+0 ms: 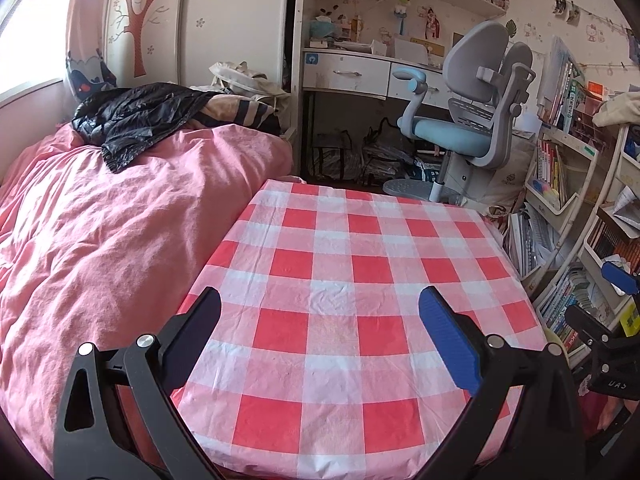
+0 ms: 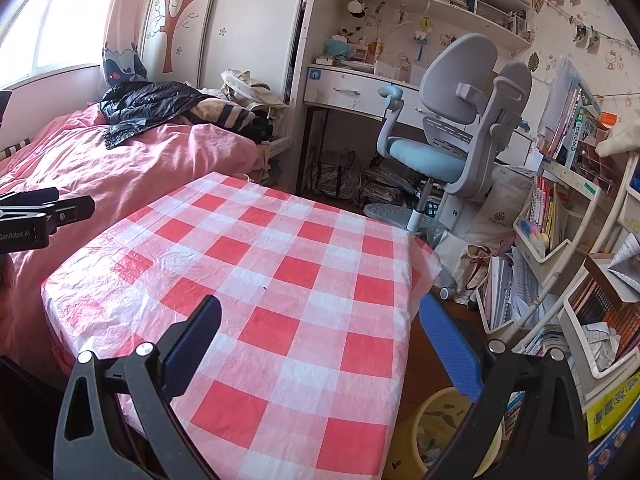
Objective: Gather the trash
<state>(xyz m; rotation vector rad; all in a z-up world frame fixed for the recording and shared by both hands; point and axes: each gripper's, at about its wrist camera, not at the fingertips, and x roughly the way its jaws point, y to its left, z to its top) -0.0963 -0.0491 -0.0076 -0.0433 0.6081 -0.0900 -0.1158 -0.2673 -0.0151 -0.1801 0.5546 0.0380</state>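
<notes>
A child's bedroom, a checked tablecloth (image 1: pixel 340 300) below me. My left gripper (image 1: pixel 320 332) and right gripper (image 2: pixel 320 336) both gape empty. Trash shows only in the yellow bin (image 2: pixel 436 420), lower right; I should scan wider before reaching.

Bed (image 1: pixel 100 240) left of table (image 1: pixel 340 280)

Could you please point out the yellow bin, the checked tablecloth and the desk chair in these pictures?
Yellow bin (image 2: pixel 440 404): right wrist view, on its inner back wall, below the table's right edge.
Checked tablecloth (image 1: pixel 352 280): left wrist view, on a bare middle patch.
Desk chair (image 2: pixel 428 158): right wrist view, on the blue seat cushion.
</notes>
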